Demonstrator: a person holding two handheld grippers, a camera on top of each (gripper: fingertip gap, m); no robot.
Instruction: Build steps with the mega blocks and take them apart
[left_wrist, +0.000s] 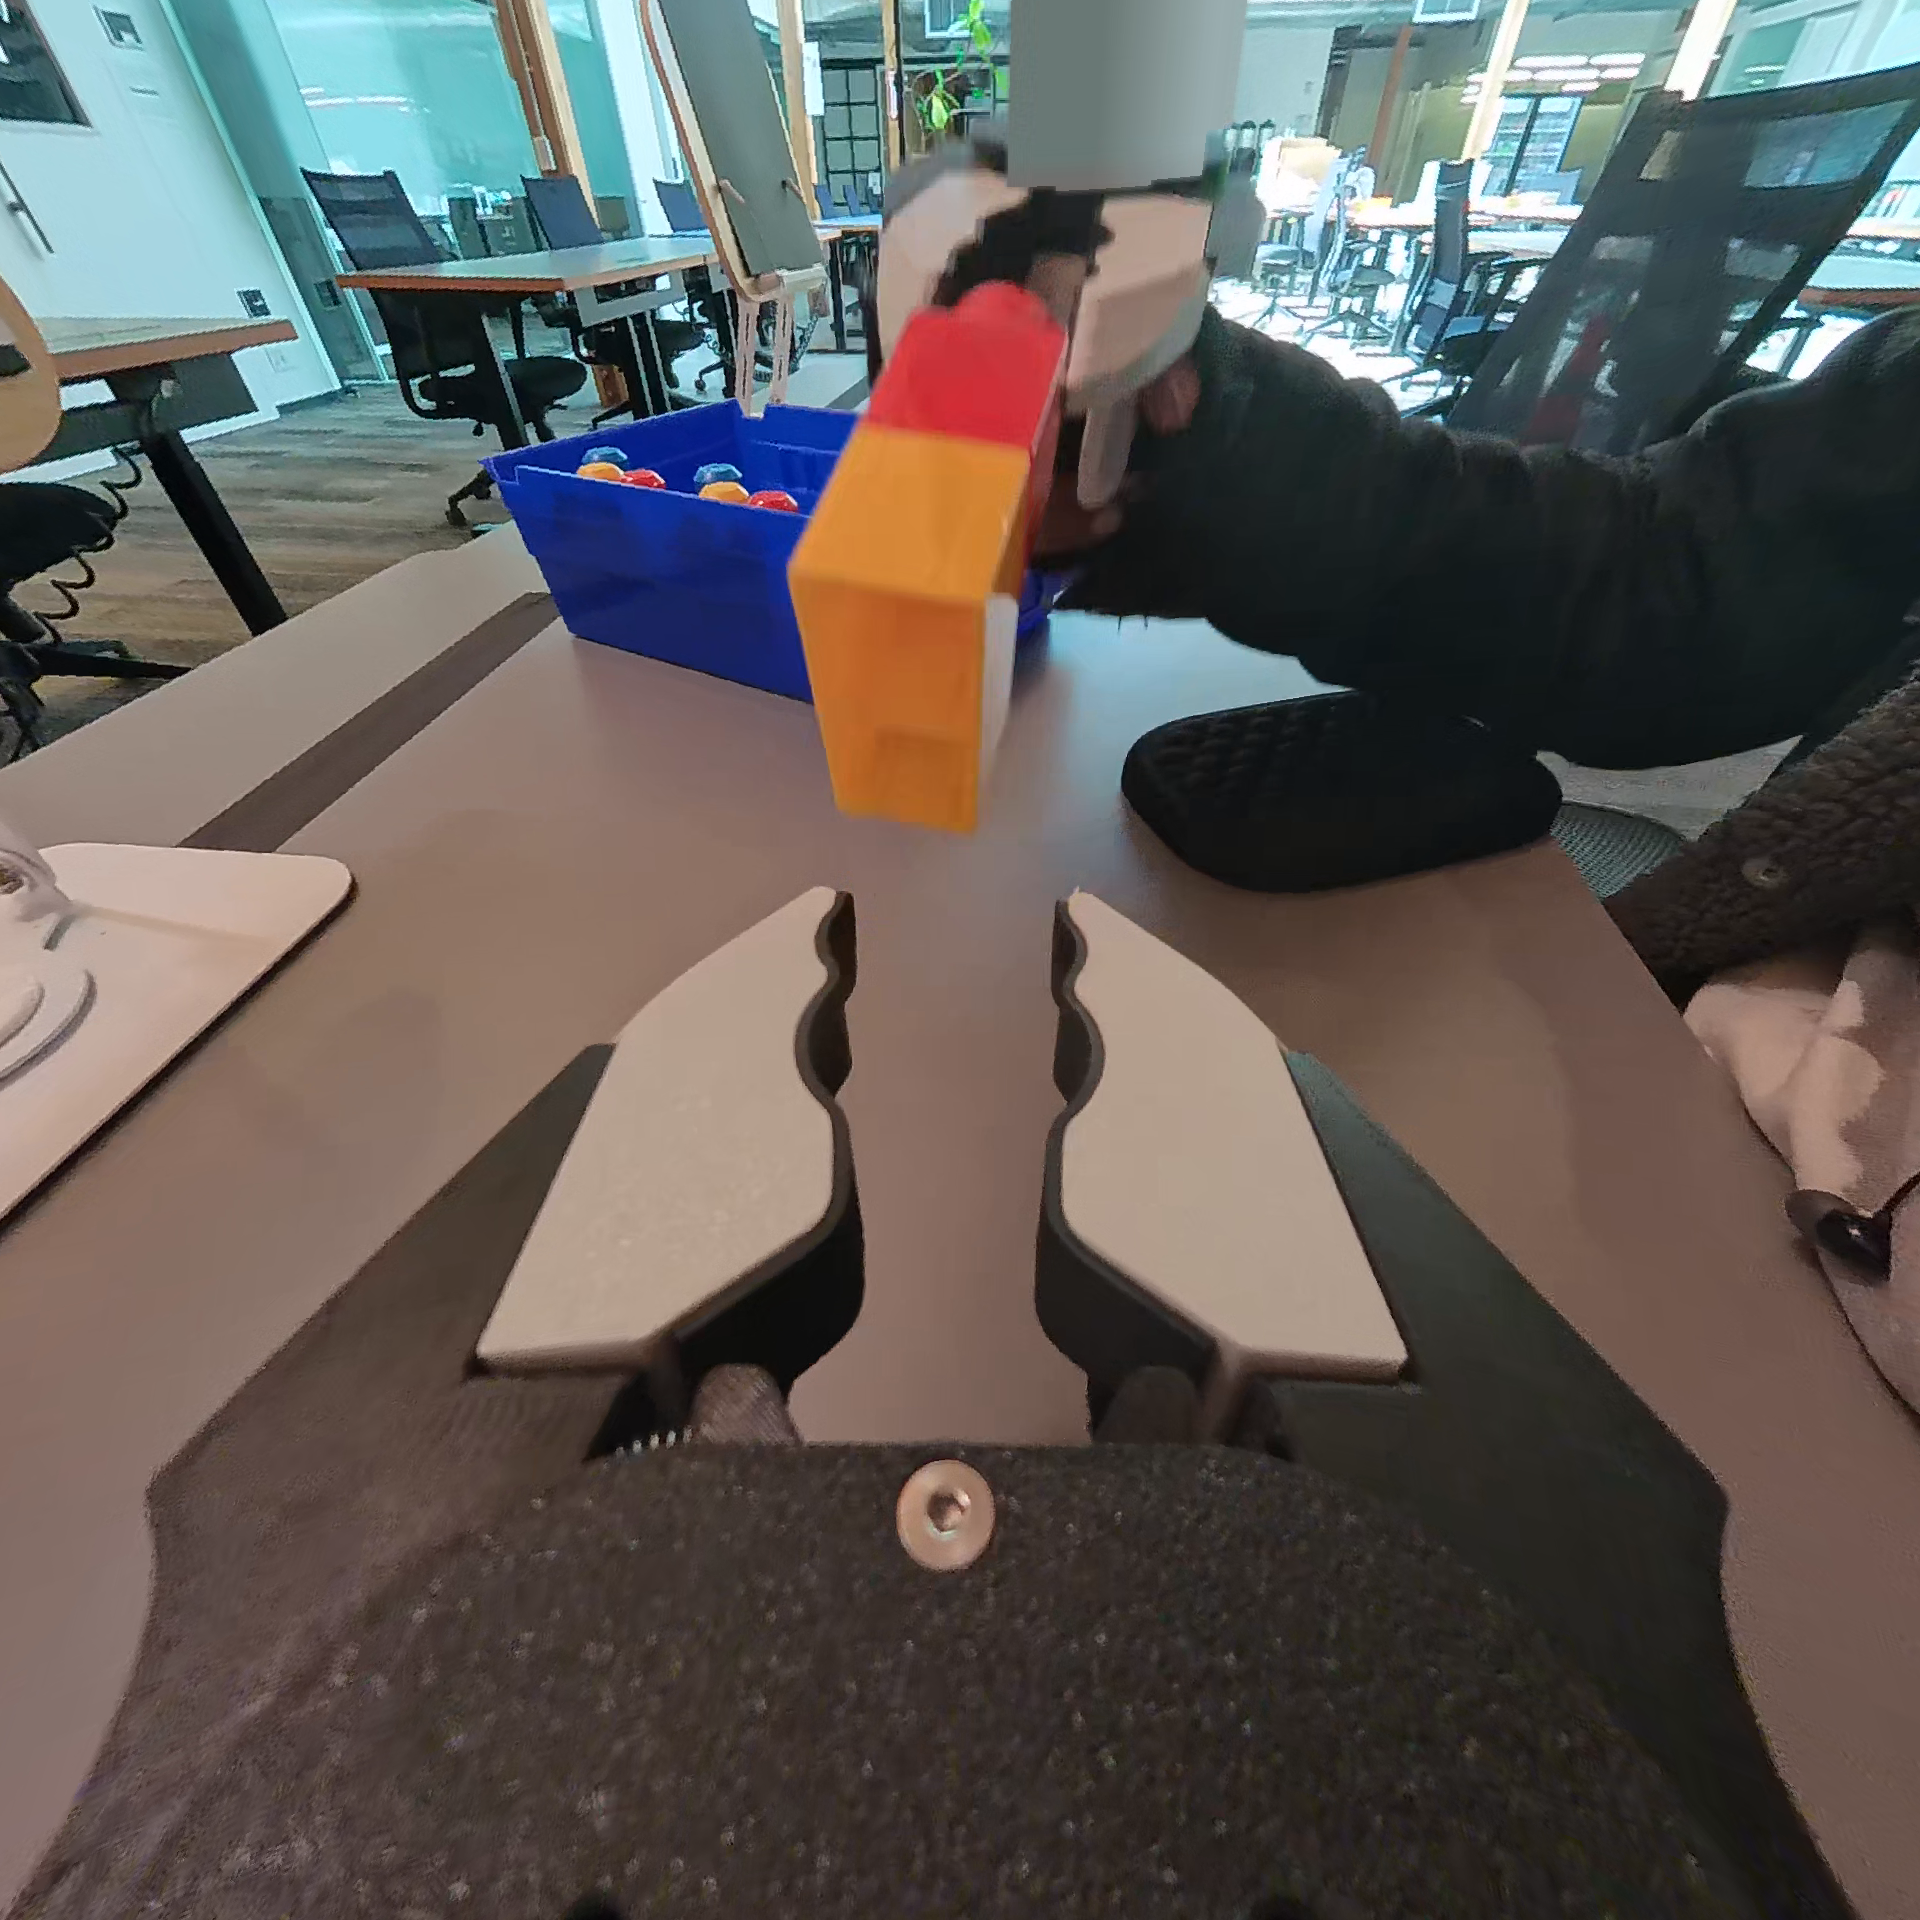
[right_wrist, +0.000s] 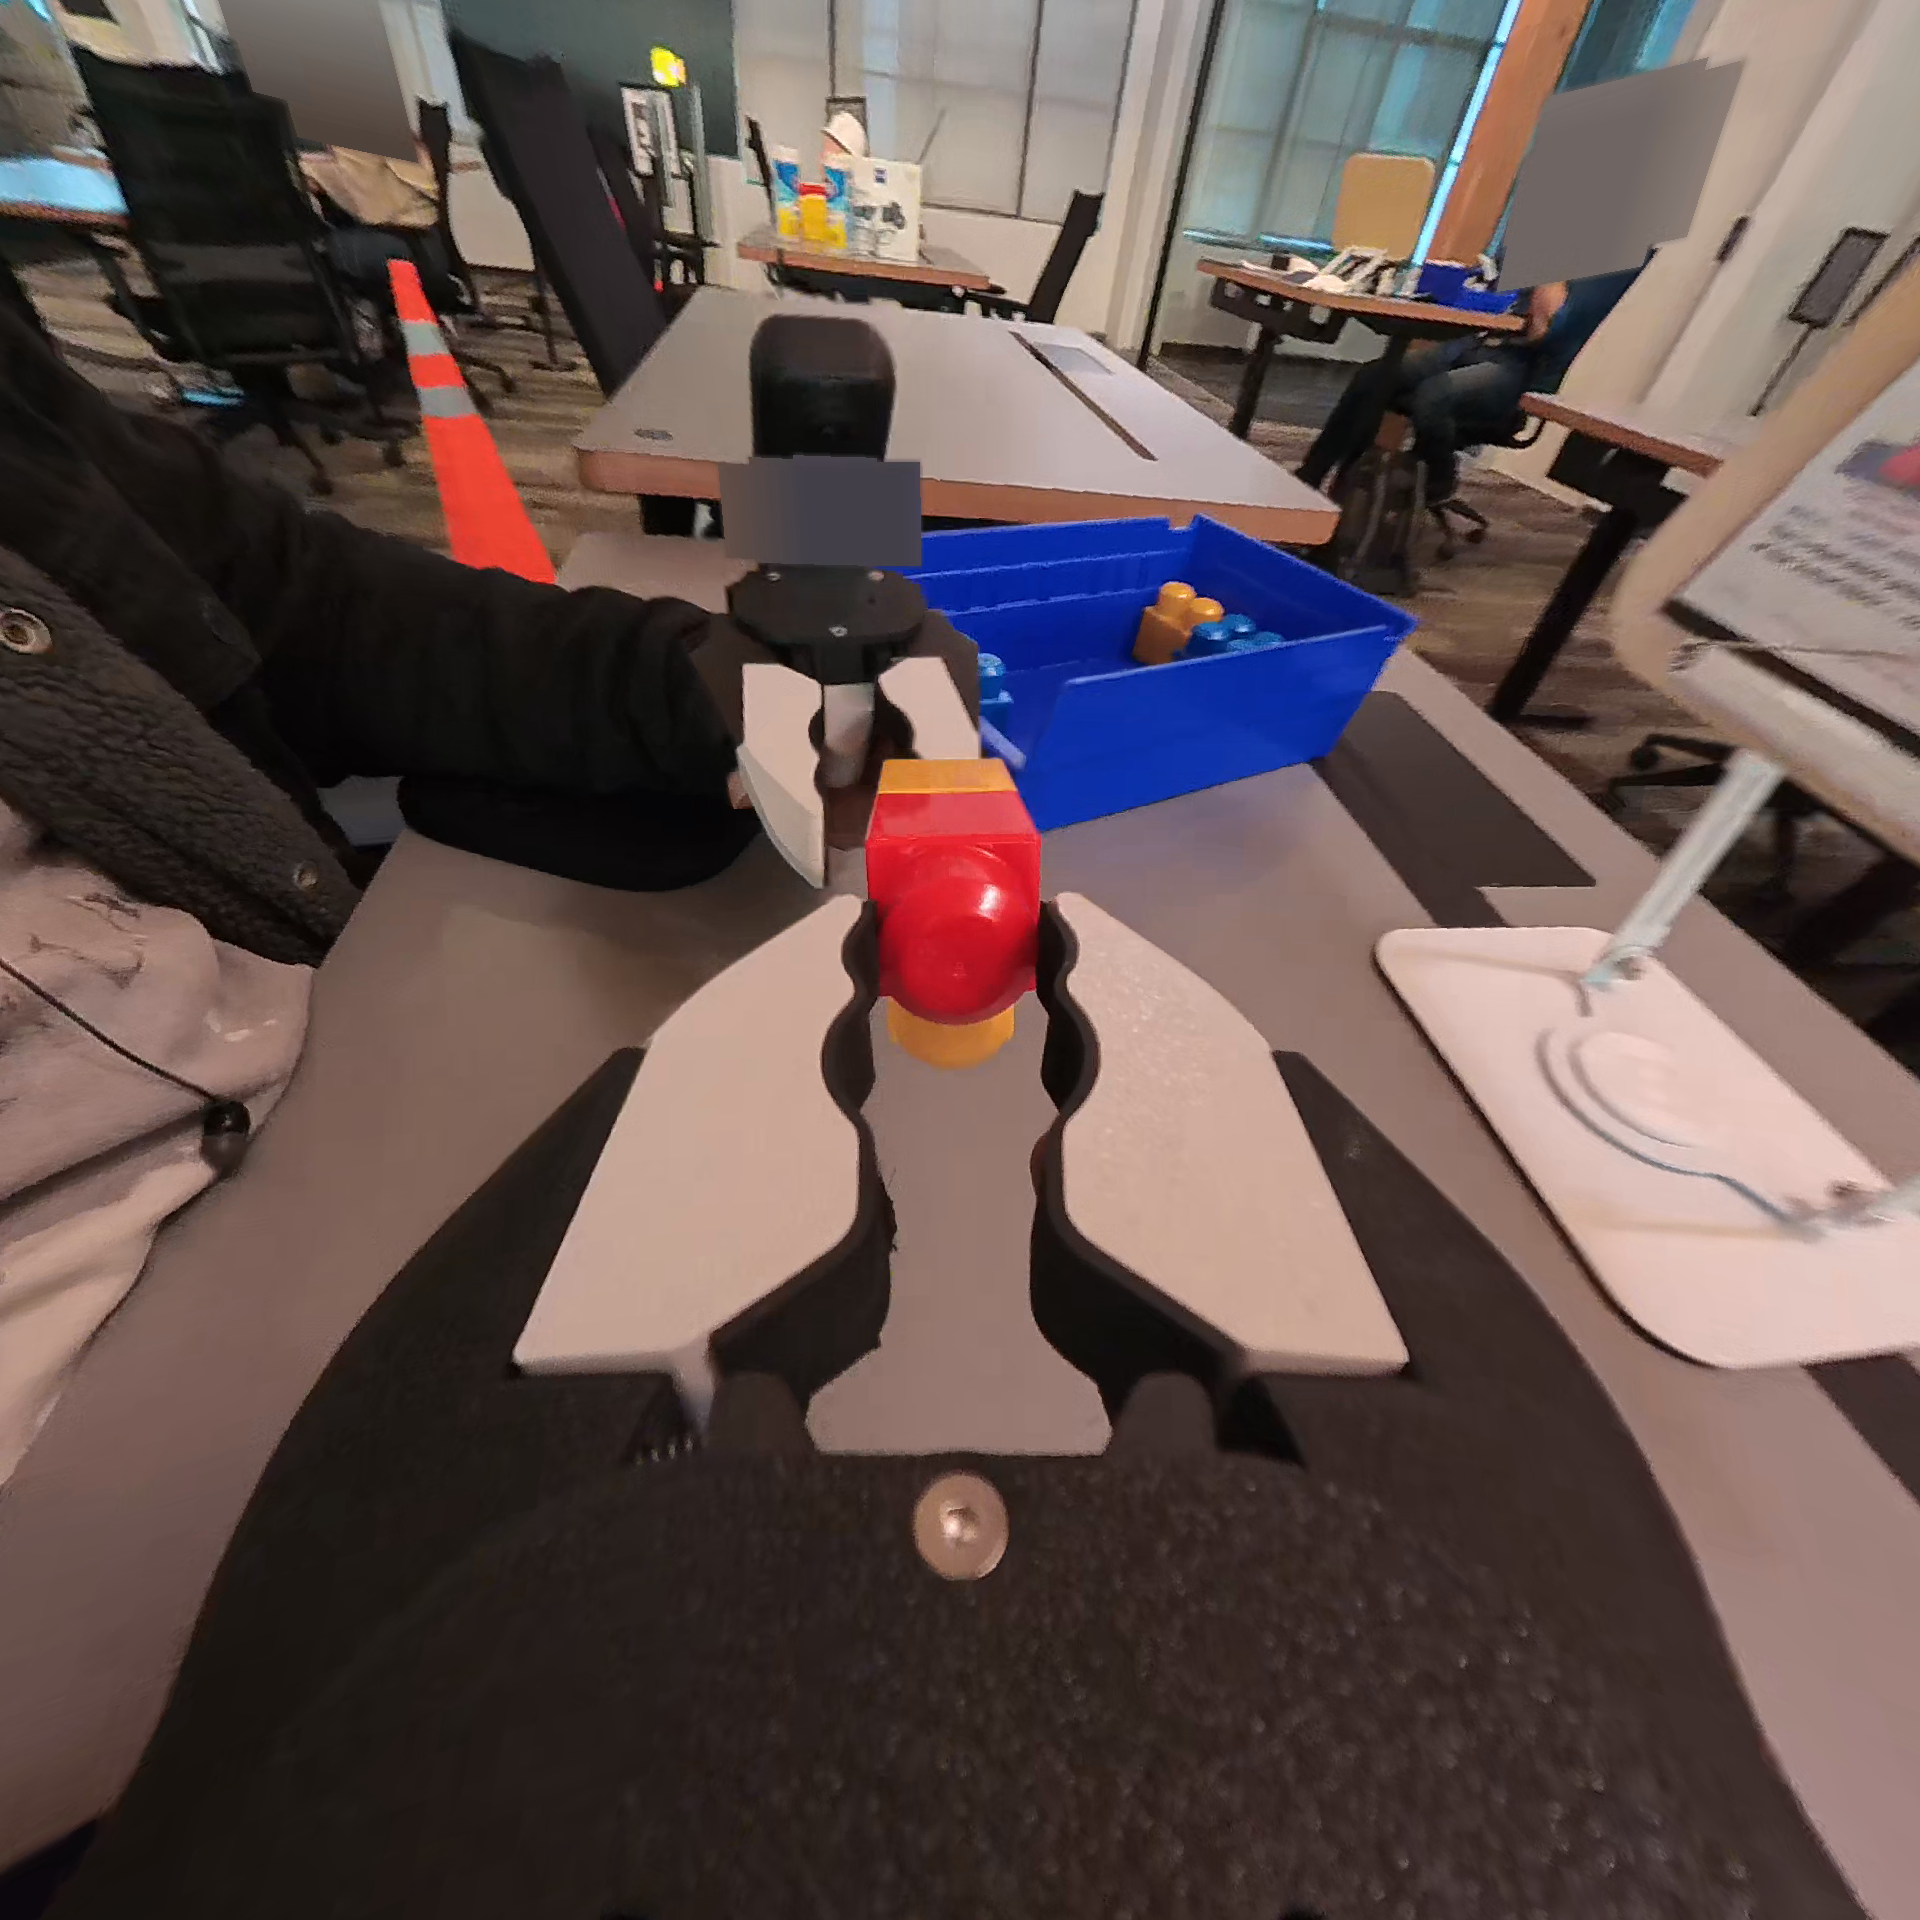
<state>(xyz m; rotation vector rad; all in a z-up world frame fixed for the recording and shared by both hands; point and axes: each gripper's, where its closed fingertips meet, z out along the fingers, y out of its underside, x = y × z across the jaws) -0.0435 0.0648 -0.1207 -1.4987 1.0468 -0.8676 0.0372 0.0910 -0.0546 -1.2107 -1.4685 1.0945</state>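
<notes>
Right gripper (right_wrist: 954, 961) fingers clamp a red-and-orange block stack (left_wrist: 935, 540) lifted beside the blue bin (right_wrist: 1195, 717); left gripper (left_wrist: 954, 935) fingers open, empty. Disassembly seems unfinished.

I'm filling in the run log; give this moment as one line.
right gripper: shut on red block of red-orange stack, lifted | left gripper: open, empty | blue bin: holds loose blocks

orange traffic cone (right_wrist: 457, 426), white lamp base (right_wrist: 1631, 1143)

Open-plan office: rows of desks (right_wrist: 956, 436), mesh swivel chairs (left_wrist: 405, 270), glass-walled rooms (left_wrist: 416, 125).
</notes>
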